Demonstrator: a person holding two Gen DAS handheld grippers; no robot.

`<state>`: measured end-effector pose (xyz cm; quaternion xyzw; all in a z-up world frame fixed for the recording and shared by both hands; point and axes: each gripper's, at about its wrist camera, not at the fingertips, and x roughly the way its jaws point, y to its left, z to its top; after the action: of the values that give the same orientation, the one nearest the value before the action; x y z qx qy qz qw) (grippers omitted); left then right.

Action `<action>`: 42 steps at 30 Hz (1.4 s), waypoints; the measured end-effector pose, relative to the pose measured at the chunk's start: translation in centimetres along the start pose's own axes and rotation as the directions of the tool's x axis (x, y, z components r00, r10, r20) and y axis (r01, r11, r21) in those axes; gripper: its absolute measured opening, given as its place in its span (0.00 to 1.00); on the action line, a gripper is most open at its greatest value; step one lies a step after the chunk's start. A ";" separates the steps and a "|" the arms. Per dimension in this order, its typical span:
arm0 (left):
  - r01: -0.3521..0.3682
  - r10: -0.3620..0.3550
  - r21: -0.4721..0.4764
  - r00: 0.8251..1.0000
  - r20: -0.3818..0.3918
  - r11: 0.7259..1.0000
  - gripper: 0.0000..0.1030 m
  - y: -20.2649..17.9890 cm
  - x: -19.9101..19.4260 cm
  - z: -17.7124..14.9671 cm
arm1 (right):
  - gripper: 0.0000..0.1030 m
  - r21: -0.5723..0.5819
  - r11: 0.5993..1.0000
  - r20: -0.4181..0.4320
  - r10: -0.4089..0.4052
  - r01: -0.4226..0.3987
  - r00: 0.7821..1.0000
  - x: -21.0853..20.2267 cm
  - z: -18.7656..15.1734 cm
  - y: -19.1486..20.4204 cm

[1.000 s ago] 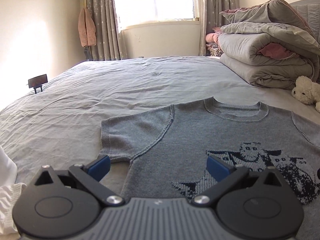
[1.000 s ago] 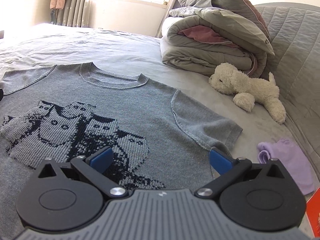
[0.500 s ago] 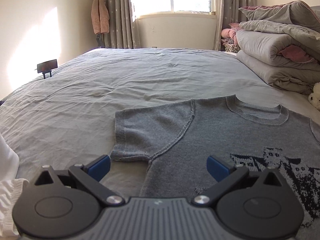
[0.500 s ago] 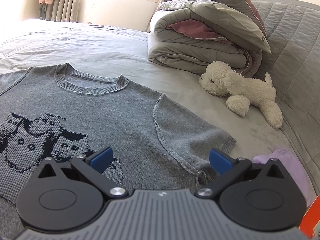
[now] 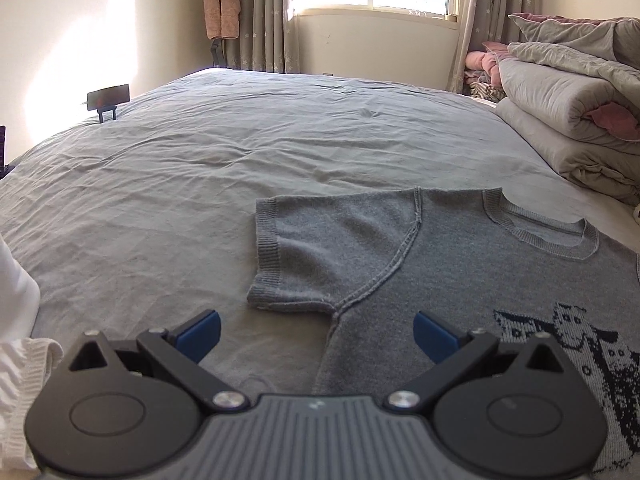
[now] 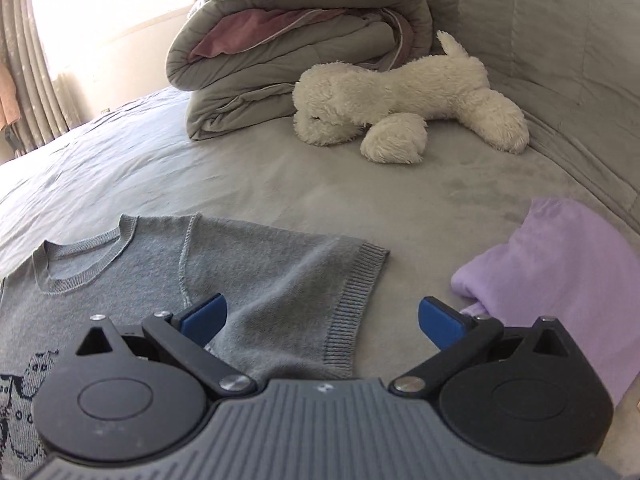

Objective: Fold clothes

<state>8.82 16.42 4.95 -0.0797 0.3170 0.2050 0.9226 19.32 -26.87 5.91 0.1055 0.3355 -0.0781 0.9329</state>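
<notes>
Both handheld grippers look alike. The left gripper (image 5: 316,334) has a ribbed grey body, two round black discs with raised circles, black linkage arms with silver screws, and blue finger pads (image 5: 199,334). The right gripper (image 6: 322,320) carries the same parts, with a small pale mark on its grey ribbing.

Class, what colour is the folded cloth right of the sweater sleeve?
Pale lilac cloth, best in the right wrist view.

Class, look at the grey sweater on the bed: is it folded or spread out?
Spread out. The sweater lies flat on the bed, with each sleeve extended sideways and nothing doubled over.
</notes>
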 end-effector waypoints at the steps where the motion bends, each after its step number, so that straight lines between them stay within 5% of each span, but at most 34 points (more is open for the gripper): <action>1: -0.001 0.001 -0.014 1.000 -0.006 1.000 1.00 0.3 0.1 0.1 | 0.97 0.020 1.000 -0.002 0.002 -0.002 1.000 0.3 0.1 -0.5; 13: 0.051 -0.054 -0.048 0.997 -0.062 0.998 1.00 0.9 0.7 0.2 | 0.85 0.043 0.999 -0.056 0.014 -0.012 0.998 3.6 -0.3 -1.6; 20: 0.056 -0.058 -0.031 0.996 -0.068 0.998 1.00 0.7 0.7 -0.1 | 0.14 0.033 0.998 -0.025 0.047 -0.046 0.999 3.2 0.0 -1.2; 21: 0.057 -0.059 -0.031 0.996 -0.068 0.998 1.00 0.7 0.7 -0.1 | 0.12 0.036 0.998 -0.015 0.049 -0.048 0.999 3.1 0.1 -1.2; 30: 0.056 -0.058 -0.039 0.996 -0.067 0.998 1.00 0.8 0.8 0.0 | 0.09 0.063 0.997 0.047 0.049 -0.052 0.998 1.9 1.3 -1.9; 33: 0.060 -0.062 -0.032 0.996 -0.068 0.998 1.00 0.7 0.8 -0.1 | 0.47 0.124 0.991 0.003 0.046 -0.046 0.999 2.7 1.1 -2.8; 34: 0.062 -0.064 -0.029 0.996 -0.067 0.998 1.00 0.6 0.8 -0.1 | 0.66 0.132 0.990 0.001 0.051 -0.050 0.999 2.8 0.9 -3.0; 35: 0.064 -0.066 -0.025 0.996 -0.067 0.998 1.00 0.6 0.7 -0.2 | 0.69 0.130 0.990 -0.001 0.051 -0.050 0.999 2.9 0.8 -3.0; 40: 0.066 -0.066 -0.011 0.995 -0.071 0.998 1.00 0.4 0.8 -0.3 | 0.66 0.066 0.997 -0.034 0.030 -0.028 0.999 3.6 -0.1 -2.0; 42: 0.064 -0.065 -0.012 0.995 -0.074 0.998 1.00 0.4 0.8 -0.4 | 0.46 0.003 1.000 -0.022 0.009 -0.008 1.000 3.7 -0.5 -1.2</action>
<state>9.05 16.98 4.13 -0.1020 0.3474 0.1735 0.9159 21.57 -28.18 3.01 0.1090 0.3453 -0.0734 0.9292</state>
